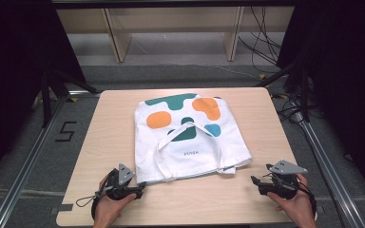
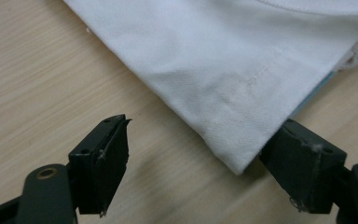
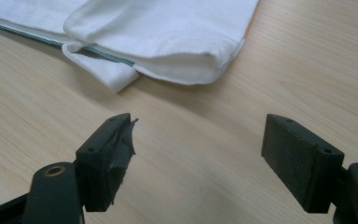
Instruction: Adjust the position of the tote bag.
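Both tongs — left (image 2: 193, 161) and right (image 3: 198, 161) — were held agape, gripping nothing. The bag (image 1: 190, 137) corners on the counter (image 1: 114, 123) were best pinched deep — both layers together.

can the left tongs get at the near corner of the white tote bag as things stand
Probably yes. The left tongs stand open, and the bag's near corner already lies on the bare table between the jaws, close by the right-hand one. Nothing blocks it.
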`<state>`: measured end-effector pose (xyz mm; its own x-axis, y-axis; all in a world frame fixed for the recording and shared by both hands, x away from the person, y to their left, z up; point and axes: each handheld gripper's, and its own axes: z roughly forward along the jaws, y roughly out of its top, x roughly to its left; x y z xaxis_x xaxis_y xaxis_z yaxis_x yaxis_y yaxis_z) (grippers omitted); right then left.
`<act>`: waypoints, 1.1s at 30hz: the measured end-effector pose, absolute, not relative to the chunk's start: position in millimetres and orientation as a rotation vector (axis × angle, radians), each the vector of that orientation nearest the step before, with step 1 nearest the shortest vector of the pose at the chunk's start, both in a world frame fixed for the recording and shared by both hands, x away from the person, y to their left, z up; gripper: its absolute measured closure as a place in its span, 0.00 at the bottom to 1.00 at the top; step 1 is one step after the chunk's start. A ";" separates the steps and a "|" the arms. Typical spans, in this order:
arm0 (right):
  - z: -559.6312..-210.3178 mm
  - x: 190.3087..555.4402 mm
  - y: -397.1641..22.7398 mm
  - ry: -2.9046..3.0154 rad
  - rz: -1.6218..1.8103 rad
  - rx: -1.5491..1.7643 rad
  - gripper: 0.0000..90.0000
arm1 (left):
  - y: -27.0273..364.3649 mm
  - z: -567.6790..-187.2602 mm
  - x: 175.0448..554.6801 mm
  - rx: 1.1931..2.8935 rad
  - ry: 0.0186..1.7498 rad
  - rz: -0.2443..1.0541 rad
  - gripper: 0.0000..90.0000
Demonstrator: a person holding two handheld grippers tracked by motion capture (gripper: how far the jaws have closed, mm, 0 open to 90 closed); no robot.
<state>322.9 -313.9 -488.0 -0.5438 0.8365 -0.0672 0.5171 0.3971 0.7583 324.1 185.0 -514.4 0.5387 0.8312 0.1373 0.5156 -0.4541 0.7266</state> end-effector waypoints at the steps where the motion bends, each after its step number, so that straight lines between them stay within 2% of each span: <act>1: -487.3 323.9 -314.0 2.236 0.986 1.149 0.29 | 183.8 -513.9 324.4 2.135 1.085 0.645 0.27; 4: -487.2 324.0 -313.8 2.222 0.969 1.134 0.29 | 178.1 -511.1 324.8 2.067 1.066 0.681 0.35; 7: -486.1 327.0 -313.5 2.206 0.954 1.098 0.32 | 178.7 -509.0 327.9 2.081 1.046 0.710 0.38; 8: -484.8 326.9 -312.6 2.201 0.945 1.106 0.32 | 177.2 -509.8 329.3 2.031 1.028 0.736 0.40; 10: -484.4 329.9 -311.6 2.197 0.930 1.056 0.32 | 177.4 -506.6 330.7 2.038 0.985 0.761 0.50; 13: -483.1 333.3 -308.4 2.187 0.938 1.053 0.34 | 174.3 -504.9 330.1 2.013 0.982 0.738 0.72; 15: -483.8 338.8 -305.1 2.188 0.927 1.023 0.35 | 172.1 -504.3 329.6 2.023 0.967 0.740 0.78; 22: -488.2 363.6 -293.0 2.219 0.819 0.940 0.41 | 175.5 -502.1 330.8 2.004 0.973 0.716 0.83; 29: -493.6 383.9 -286.2 2.236 0.787 0.940 0.41 | 177.8 -503.0 332.3 1.990 0.988 0.685 0.83; 33: -493.8 392.8 -279.3 2.231 0.789 0.904 0.50 | 179.9 -502.4 331.8 2.010 0.979 0.684 0.82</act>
<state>392.8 -279.3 -493.8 -0.5886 0.7503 -0.3009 0.3945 0.5915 0.7032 331.8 179.9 -502.4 0.5578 0.8206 0.1246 0.3996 -0.3971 0.8262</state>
